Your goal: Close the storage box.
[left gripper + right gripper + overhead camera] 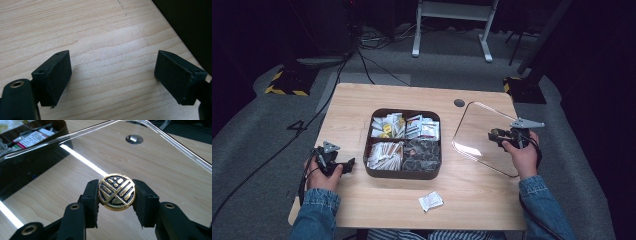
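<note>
Lid-lifting is under way: right gripper (116,195) clamps the gold knob (116,191) of the clear lid (477,131), seemingly tilted beside the box (402,172); left gripper (112,75) gapes empty. Next, carry it clear.

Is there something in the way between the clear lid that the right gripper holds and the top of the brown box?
Nothing visible blocks it. The right gripper holds the clear lid by its gold knob, tilted, just right of the brown box. Only bare table lies between them. The left gripper rests open on the box's other side.
</note>
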Demonstrator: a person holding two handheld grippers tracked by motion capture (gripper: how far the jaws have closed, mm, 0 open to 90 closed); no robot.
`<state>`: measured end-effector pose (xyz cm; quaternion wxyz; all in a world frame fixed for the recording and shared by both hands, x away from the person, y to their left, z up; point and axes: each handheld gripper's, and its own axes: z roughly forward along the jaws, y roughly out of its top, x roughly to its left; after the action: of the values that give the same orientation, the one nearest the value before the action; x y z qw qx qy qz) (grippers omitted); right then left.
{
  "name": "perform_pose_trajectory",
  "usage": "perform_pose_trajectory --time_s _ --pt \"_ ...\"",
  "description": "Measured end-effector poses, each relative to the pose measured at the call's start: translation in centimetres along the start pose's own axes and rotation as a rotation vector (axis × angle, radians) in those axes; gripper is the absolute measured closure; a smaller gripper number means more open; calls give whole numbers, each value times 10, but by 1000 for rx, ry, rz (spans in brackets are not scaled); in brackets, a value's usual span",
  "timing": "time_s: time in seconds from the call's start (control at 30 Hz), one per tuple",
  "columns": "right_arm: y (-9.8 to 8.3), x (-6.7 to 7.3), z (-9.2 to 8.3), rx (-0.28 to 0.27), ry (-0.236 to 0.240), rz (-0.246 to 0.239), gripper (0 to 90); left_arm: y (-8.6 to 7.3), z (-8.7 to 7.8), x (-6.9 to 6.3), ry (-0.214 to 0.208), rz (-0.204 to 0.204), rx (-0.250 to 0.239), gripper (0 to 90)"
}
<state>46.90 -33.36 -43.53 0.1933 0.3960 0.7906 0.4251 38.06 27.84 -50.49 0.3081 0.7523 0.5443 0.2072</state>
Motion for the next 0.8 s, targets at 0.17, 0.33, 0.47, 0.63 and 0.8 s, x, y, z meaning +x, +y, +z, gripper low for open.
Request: perform_pose_trajectory --time_s 0.17,0.33,0.47,0.63,0.8 --pt "13 1 -7 -17 21 -14 586 0 0 0 0 0 0 146" --pt "25 8 -8 -34 50 -28 585 0 0 0 0 0 0 146" --pt "32 16 -3 -40 80 -20 585 0 0 0 2 -1 1 146" --pt "44 31 6 -43 115 -51 585 0 0 -1 7 -6 1 146" --pt "54 42 14 -38 134 -72 585 1 0 -1 8 -7 1 146"
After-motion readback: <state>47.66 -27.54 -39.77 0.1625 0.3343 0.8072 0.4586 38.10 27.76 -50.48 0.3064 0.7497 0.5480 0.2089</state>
